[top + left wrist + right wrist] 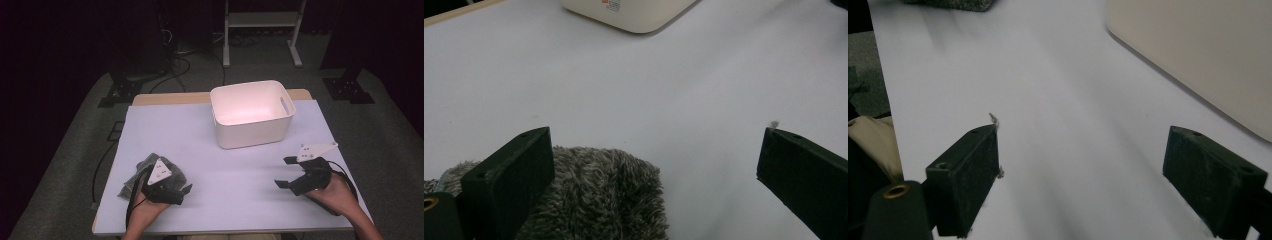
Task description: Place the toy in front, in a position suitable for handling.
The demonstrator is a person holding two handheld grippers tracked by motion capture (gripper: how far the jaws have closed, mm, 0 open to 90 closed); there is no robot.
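Note:
A grey fuzzy cloth (142, 172) lies crumpled at the table's near left. My left gripper (180, 183) sits over its right part, jaws wide open. In the left gripper view the cloth (599, 192) lies low by the left jaw, and the left gripper (656, 137) holds nothing. A white plastic bin (250, 112) stands at the far middle, with nothing visible inside it. My right gripper (285, 172) hovers open at the near right, pointing left. In the right gripper view it (1083, 136) spans bare table, with the bin's wall (1198, 50) ahead on the right.
The table is covered by a white sheet (225, 160), with a wooden edge (170, 98) at the back. The far edge of the cloth (948, 4) shows across the table from my right gripper. Stands and cables sit on the dark floor behind.

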